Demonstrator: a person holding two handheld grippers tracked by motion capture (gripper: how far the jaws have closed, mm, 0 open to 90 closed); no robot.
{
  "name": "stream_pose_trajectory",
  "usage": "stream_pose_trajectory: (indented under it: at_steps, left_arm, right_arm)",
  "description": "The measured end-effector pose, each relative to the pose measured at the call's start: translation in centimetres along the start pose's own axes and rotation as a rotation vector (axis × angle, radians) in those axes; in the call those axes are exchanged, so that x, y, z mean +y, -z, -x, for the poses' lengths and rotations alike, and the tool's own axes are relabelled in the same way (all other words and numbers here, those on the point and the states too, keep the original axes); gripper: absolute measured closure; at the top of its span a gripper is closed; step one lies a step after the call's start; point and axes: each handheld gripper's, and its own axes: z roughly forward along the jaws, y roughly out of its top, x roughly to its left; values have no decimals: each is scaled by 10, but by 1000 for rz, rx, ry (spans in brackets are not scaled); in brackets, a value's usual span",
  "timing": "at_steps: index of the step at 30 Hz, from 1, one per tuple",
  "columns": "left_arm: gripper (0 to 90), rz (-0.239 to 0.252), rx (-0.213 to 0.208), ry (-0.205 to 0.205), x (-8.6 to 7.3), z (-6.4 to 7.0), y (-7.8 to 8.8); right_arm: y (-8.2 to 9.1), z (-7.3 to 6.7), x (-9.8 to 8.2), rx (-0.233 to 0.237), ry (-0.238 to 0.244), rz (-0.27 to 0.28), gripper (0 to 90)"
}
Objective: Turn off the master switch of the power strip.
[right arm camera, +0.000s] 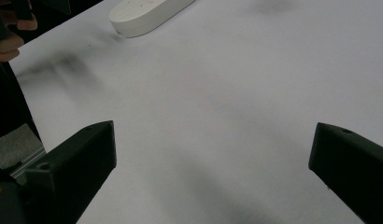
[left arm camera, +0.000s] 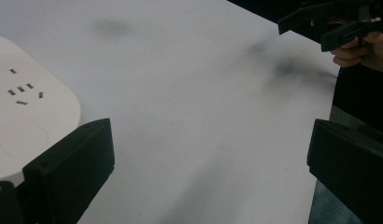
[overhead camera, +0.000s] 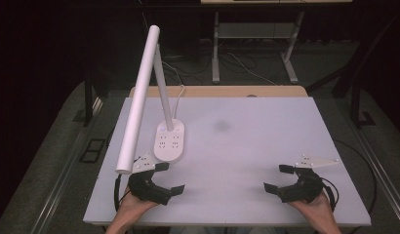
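Note:
A white desk lamp stands on the white table [overhead camera: 247,146]. Its oval base [overhead camera: 169,141] carries several socket holes, its stem leans left, and its long tube head [overhead camera: 138,100] slopes toward the front left. My left gripper [overhead camera: 170,178] is open just in front of the base, jaws wide with nothing between them. The base [left arm camera: 26,121] lies beside the left jaw in the left gripper view. My right gripper [overhead camera: 278,177] is open at the front right, nothing between its jaws. The base [right arm camera: 147,14] lies far off in the right gripper view.
A white cable [overhead camera: 179,97] runs from the lamp base over the table's back edge. A wooden strip [overhead camera: 217,91] borders that edge. Beyond stand desk legs [overhead camera: 216,48] and floor cables. The other hand and gripper [left arm camera: 339,25] appear at the upper right of the left gripper view.

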Motion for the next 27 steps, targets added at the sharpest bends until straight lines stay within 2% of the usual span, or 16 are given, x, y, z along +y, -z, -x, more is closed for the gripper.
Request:
stream_pose_trajectory:
  at_steps: [5, 14, 27]
  left_arm:
    - [1, -3, -7, 27, 2, -4, 2]
    - [6, -10, 1, 32, 9, -10, 5]
    - [11, -9, 22, 42, 15, -24, 13]
  right_arm:
    - [-1, 0, 0, -2, 2, -2, 3]
    - [-2, 0, 0, -3, 3, -9, 3]
    - [-2, 2, -1, -8, -5, -15, 3]
